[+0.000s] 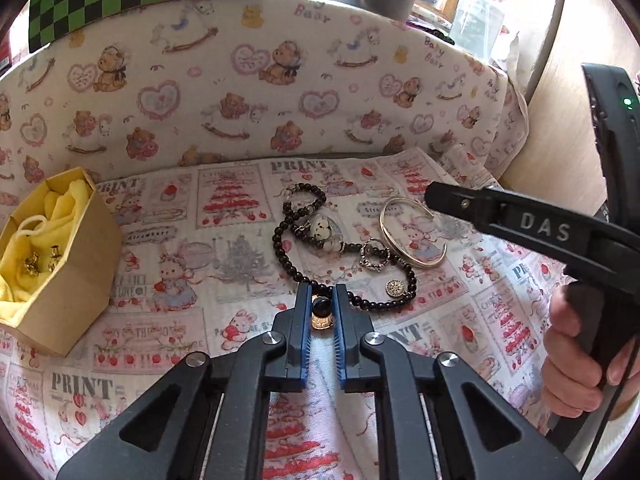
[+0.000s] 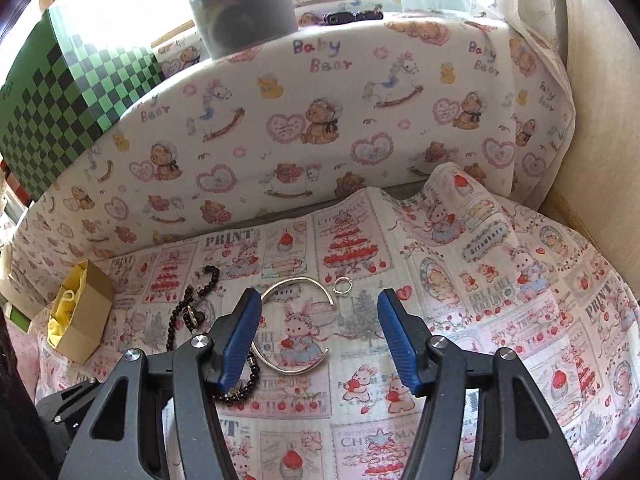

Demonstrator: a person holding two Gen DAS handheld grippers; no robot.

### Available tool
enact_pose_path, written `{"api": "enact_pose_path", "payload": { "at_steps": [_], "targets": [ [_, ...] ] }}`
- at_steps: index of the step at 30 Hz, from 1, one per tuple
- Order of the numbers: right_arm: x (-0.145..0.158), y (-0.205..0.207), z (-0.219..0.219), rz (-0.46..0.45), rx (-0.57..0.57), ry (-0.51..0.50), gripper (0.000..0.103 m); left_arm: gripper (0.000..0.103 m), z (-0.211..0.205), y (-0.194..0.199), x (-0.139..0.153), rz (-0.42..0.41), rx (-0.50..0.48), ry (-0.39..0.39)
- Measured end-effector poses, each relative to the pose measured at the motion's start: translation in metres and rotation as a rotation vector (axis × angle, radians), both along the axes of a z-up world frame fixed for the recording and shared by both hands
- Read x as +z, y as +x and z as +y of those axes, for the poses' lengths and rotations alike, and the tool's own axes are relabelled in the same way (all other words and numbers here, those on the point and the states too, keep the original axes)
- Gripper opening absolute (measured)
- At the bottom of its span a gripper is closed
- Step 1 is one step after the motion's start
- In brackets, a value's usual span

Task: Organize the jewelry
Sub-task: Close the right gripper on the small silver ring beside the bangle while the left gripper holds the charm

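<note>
A black bead necklace (image 1: 304, 216) lies in loops on the printed cloth, with a white charm and small round pendants on it. My left gripper (image 1: 321, 294) is shut on a large black bead of the necklace (image 1: 321, 306), down at the cloth. A silver cuff bangle (image 1: 412, 232) lies right of the necklace; in the right wrist view the bangle (image 2: 292, 320) lies between the blue pads. My right gripper (image 2: 318, 300) is open and empty above it. A small silver ring (image 2: 342, 285) lies just beyond. An open cardboard box (image 1: 68, 292) with yellow lining stands at the left.
A padded wall with a teddy-bear print (image 1: 260, 92) rises behind the cloth. A green checkered box (image 2: 60, 120) and a grey round container (image 2: 244, 12) stand beyond it. The box holds small gold pieces (image 1: 34, 264). A pale wall (image 2: 600, 160) closes the right side.
</note>
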State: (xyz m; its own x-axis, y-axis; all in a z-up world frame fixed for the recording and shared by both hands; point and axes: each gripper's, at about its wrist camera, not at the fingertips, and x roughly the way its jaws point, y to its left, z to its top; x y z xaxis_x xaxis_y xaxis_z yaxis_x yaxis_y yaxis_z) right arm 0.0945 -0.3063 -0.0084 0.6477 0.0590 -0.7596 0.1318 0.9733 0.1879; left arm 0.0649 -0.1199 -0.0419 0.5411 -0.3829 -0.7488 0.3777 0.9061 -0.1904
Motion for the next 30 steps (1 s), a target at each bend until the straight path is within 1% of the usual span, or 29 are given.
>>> {"api": "enact_pose_path", "payload": {
  "at_steps": [3,6,9,12,15,17,18,20,24,26,27,28,30],
  "targets": [
    [-0.004,0.003,0.001,0.007,0.000,-0.002,0.063,0.009,0.000,0.000,0.002,-0.011,0.010,0.000],
    [-0.005,0.004,0.000,0.009,-0.003,0.007,0.063,0.009,0.009,-0.002,0.006,-0.010,0.024,-0.016],
    [-0.006,0.005,-0.003,0.005,0.000,0.020,0.063,0.009,0.021,-0.005,0.015,-0.012,0.079,-0.001],
    [-0.008,0.008,0.001,0.008,0.025,0.019,0.063,0.009,0.035,-0.005,0.025,-0.022,0.115,-0.010],
    [-0.014,0.013,0.015,0.020,0.073,-0.015,0.063,0.009,0.049,-0.006,0.035,-0.064,0.181,0.007],
    [-0.017,0.015,0.025,0.018,0.094,-0.058,0.067,0.009,0.056,-0.007,0.039,-0.089,0.209,0.014],
    [-0.018,0.017,0.028,0.016,0.098,-0.076,0.071,0.009,0.060,-0.007,0.041,-0.096,0.221,0.016],
    [-0.020,0.021,0.034,0.004,0.105,-0.109,0.072,0.009,0.065,-0.007,0.042,-0.098,0.232,0.009],
    [-0.026,0.032,0.038,0.034,0.131,-0.103,0.072,0.009,0.069,-0.006,0.042,-0.102,0.241,0.007],
    [-0.028,0.034,0.038,0.049,0.129,-0.121,0.072,0.009,0.068,-0.007,0.043,-0.110,0.240,0.011],
    [-0.029,0.034,0.039,0.052,0.135,-0.122,0.070,0.009,0.066,-0.007,0.044,-0.112,0.239,0.013],
    [-0.029,0.035,0.039,0.053,0.133,-0.127,0.066,0.009,0.066,-0.008,0.044,-0.115,0.238,0.016],
    [-0.030,0.036,0.040,0.055,0.132,-0.141,0.065,0.009,0.064,-0.009,0.044,-0.124,0.239,0.027]
  ]
}}
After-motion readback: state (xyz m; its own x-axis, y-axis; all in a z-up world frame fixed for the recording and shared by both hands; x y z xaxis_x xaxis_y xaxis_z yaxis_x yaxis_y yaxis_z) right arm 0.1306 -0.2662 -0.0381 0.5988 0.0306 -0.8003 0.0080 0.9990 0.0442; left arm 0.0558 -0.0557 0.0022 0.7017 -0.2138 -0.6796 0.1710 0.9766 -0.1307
